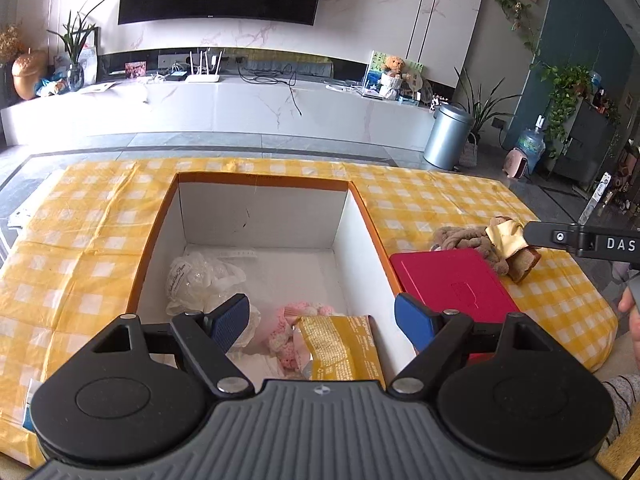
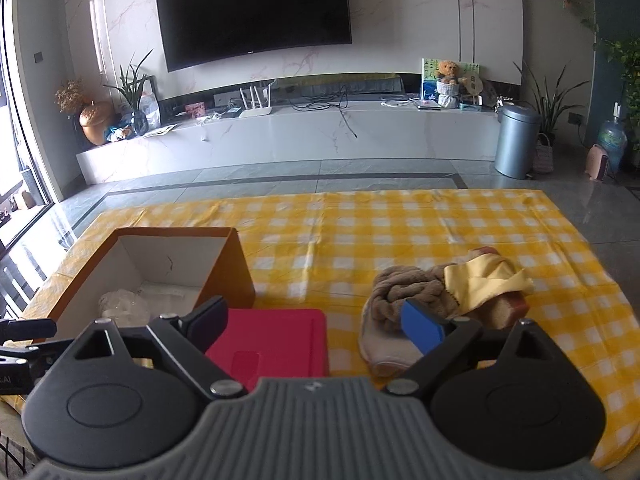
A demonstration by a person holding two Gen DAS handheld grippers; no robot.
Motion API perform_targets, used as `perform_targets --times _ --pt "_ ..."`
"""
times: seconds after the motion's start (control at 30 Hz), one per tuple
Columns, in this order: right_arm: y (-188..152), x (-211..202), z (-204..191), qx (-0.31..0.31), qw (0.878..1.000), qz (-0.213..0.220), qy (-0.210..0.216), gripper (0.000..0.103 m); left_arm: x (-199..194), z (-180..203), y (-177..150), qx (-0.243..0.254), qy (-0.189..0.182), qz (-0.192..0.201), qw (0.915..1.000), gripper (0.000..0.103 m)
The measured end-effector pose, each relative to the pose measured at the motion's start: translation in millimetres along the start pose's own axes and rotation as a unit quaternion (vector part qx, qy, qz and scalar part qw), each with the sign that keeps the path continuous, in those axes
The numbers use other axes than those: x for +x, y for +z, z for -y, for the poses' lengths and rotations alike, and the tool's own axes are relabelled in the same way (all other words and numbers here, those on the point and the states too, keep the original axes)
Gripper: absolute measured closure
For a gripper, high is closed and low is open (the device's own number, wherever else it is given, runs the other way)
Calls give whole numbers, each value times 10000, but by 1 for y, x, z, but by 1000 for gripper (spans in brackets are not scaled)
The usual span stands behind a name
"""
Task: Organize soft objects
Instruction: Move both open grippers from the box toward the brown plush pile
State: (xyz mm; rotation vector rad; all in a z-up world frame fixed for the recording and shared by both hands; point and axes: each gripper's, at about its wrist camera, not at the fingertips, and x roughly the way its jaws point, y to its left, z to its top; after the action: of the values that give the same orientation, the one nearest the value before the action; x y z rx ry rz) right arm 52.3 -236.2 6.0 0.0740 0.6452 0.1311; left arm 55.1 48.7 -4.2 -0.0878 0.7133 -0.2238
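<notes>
Left wrist view: three soft things lie in the box (image 1: 362, 220): a white bundle (image 1: 200, 280), a pink knit (image 1: 288, 332) and a yellow pouch (image 1: 340, 348). Left tool (image 1: 322, 318) hangs over them, jaws wide, holding nothing. One red lid (image 1: 452, 284) lies just right of the box. Beyond the lid sits one heap: a brown plush (image 2: 404, 292), a yellow cloth (image 2: 484, 280) and a bread-shaped toy (image 2: 514, 304). Right tool (image 2: 316, 320) stands wide and empty near the heap. One checked cloth (image 2: 400, 224) covers the desk.
</notes>
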Motion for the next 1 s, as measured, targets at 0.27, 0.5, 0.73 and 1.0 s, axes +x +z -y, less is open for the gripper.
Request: perform_targets --times 0.27,0.5,0.73,1.0 --pt "3 -2 52 77 9959 -5 -903 7 1 30 0 415 16 -30 9991 6" --pt "-5 12 78 -7 9915 -313 -1261 7 0 63 -7 819 -204 0 9964 6" --pt "-15 14 105 354 9923 -485 -1081 6 22 79 5 501 -300 -376 9976 6" --pt "-27 22 151 1074 9859 -640 -1113 6 36 108 11 470 -485 -606 9959 6"
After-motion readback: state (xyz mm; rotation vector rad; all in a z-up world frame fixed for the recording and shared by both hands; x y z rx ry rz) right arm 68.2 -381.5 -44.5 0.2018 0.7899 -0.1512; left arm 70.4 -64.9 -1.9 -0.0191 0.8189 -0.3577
